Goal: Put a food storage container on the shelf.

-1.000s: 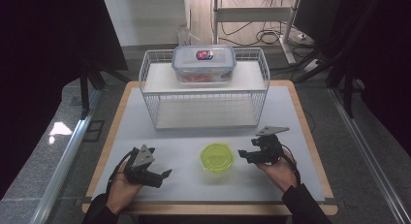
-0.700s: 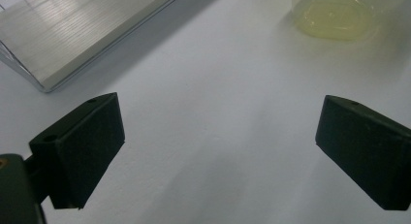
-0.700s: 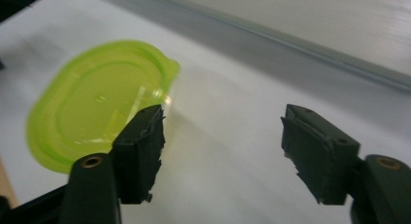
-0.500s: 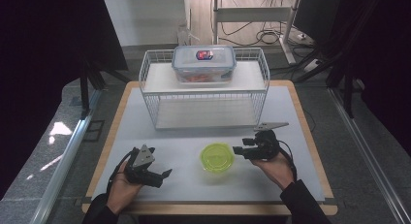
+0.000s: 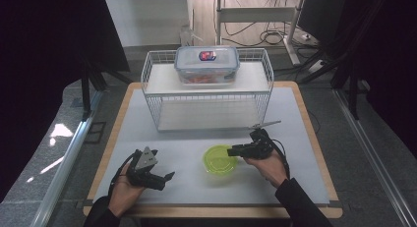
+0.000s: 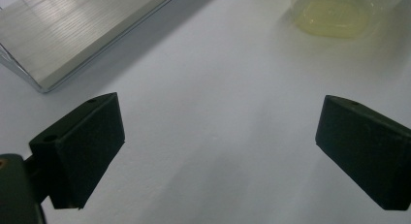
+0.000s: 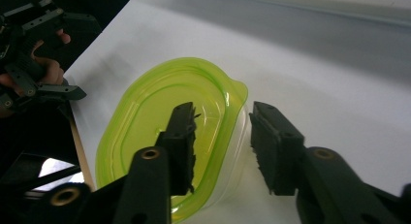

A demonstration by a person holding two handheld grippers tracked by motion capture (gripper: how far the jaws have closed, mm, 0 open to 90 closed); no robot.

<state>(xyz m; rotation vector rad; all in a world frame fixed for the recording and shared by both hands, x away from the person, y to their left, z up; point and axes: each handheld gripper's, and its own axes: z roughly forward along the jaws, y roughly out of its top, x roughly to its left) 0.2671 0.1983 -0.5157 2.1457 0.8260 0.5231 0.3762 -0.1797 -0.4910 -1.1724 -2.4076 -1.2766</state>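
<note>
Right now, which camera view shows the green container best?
The right gripper view: the green container is near, its rim between the right gripper's jaws. The high view shows it whole but small. The left gripper view catches just a pale part at its top edge.

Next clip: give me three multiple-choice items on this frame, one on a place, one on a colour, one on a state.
1. Where is the lidded box?
A. on the wire rack's top shelf
B. on the table mat
C. in a claw

2. What colour is the tub by the right claw?
A. red
B. yellow-green
C. blue

3. How do the right claw's jaws stand?
A. both inside the tub
B. either side of the tub's rim
C. far from the tub

A: it rests on the rack.
B: its plastic is yellow-green.
B: one inside, one outside.
</note>
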